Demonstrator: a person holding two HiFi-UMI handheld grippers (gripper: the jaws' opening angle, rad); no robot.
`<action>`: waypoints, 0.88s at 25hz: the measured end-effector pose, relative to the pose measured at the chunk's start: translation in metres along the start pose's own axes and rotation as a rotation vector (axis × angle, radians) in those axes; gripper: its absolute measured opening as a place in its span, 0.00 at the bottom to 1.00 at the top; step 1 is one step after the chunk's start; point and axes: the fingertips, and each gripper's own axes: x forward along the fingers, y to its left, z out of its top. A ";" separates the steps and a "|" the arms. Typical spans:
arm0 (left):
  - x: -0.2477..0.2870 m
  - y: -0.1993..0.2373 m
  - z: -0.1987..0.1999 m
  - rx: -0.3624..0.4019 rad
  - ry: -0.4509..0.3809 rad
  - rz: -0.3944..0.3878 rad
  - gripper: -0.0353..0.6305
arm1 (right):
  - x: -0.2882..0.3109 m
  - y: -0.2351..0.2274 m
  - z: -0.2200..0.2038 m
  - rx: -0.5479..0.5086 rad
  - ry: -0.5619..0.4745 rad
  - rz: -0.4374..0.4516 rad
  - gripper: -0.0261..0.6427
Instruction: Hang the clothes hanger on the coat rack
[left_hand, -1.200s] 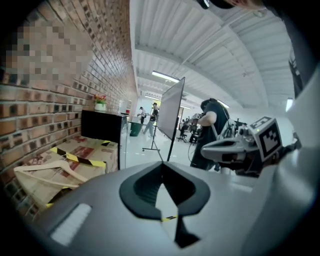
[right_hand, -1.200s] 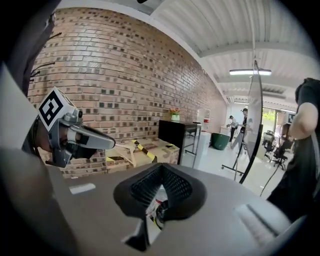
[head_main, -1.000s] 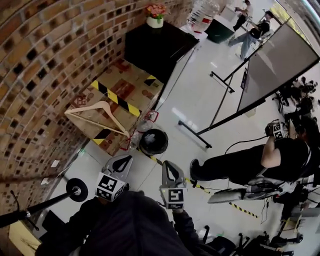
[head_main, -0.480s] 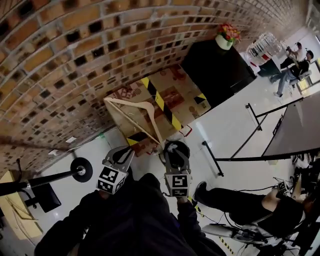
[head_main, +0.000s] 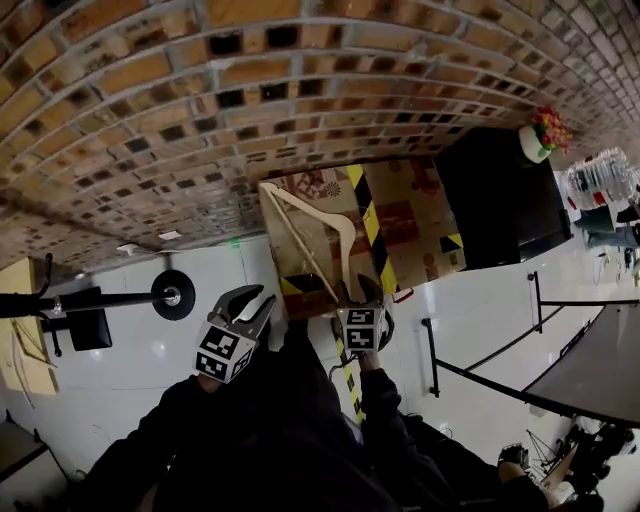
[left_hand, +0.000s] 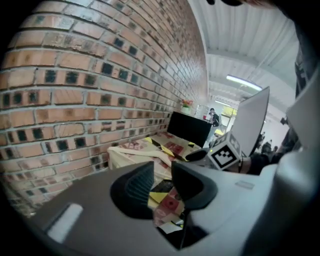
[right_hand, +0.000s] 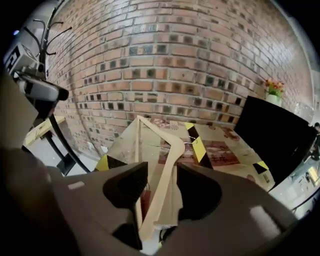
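Observation:
A pale wooden hanger (head_main: 310, 232) lies flat on a cardboard box (head_main: 405, 225) with yellow-black tape, against the brick wall. My right gripper (head_main: 365, 297) is at the box's near edge. In the right gripper view its jaws (right_hand: 161, 172) are opening, and the hanger's near arm (right_hand: 172, 145) runs between them with gaps on both sides. My left gripper (head_main: 255, 303) hangs left of the box over the floor. Its jaws (left_hand: 162, 172) are also opening, with nothing between them. The black coat rack (head_main: 172, 295) stands at the left, its hooks (right_hand: 47, 25) high in the right gripper view.
A black cabinet (head_main: 500, 200) with a flower pot (head_main: 540, 135) stands right of the box. The brick wall (head_main: 250, 120) runs behind everything. A framed board on black legs (head_main: 590, 370) stands at the right. A yellowish panel (head_main: 20, 350) leans at the far left.
The view has swung toward the wall and the box. Both grippers moved forward and down toward the box and went from shut to open. The right one now straddles the hanger's arm.

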 end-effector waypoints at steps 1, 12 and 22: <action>0.001 0.001 0.000 -0.015 0.000 0.021 0.23 | 0.012 -0.002 -0.003 -0.017 0.023 0.017 0.32; 0.007 0.010 0.000 -0.121 0.003 0.204 0.23 | 0.077 -0.003 -0.030 -0.101 0.172 0.147 0.28; 0.018 -0.005 0.002 -0.146 -0.012 0.256 0.22 | 0.063 -0.028 -0.027 0.062 0.104 0.252 0.19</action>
